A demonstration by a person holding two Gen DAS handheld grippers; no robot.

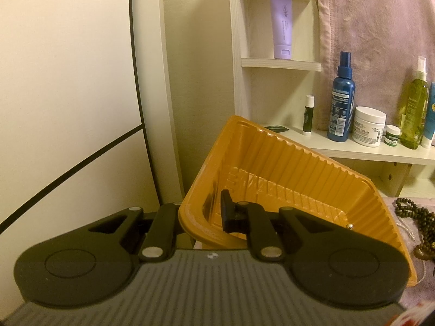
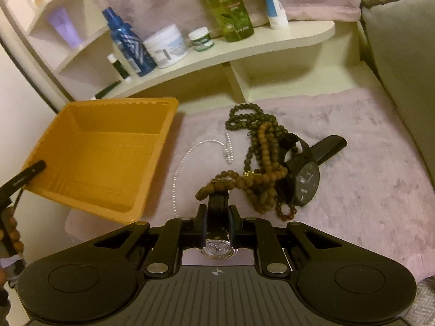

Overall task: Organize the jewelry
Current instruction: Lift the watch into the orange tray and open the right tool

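The right gripper (image 2: 217, 224) has its fingers closed on the black strap of a silver watch (image 2: 217, 248), whose jewelled face hangs close under the camera; held only by the strap, the watch could swing or slip out on the way to the tray, and the brown beads (image 2: 261, 174) lying just past the fingertips look near enough to snag and be dragged along. To the left, the left gripper (image 1: 214, 214) has its fingers clamped on the near wall of the orange tray (image 1: 285, 179), which is held tilted and lifted off the pink blanket (image 2: 353, 163); that thin ribbed wall may flex or pull free, and the tilt could let the small metal ball (image 1: 350, 226) in it roll out, or the watch slide when it lands. Beyond the fingers, near the middle of the blanket, the rest of the jewelry lies in a tangle: a clear bead string (image 2: 190, 152), dark beads (image 2: 244, 114) and a black watch (image 2: 307, 182) partly under the brown strands, so lifting one piece will likely tug the others. Farthest off, the shelf (image 2: 244, 46) carries a blue spray bottle (image 2: 127, 43), a white jar (image 2: 167, 44), a green bottle (image 2: 231, 5) and a purple tube (image 2: 65, 27), well clear of the work.
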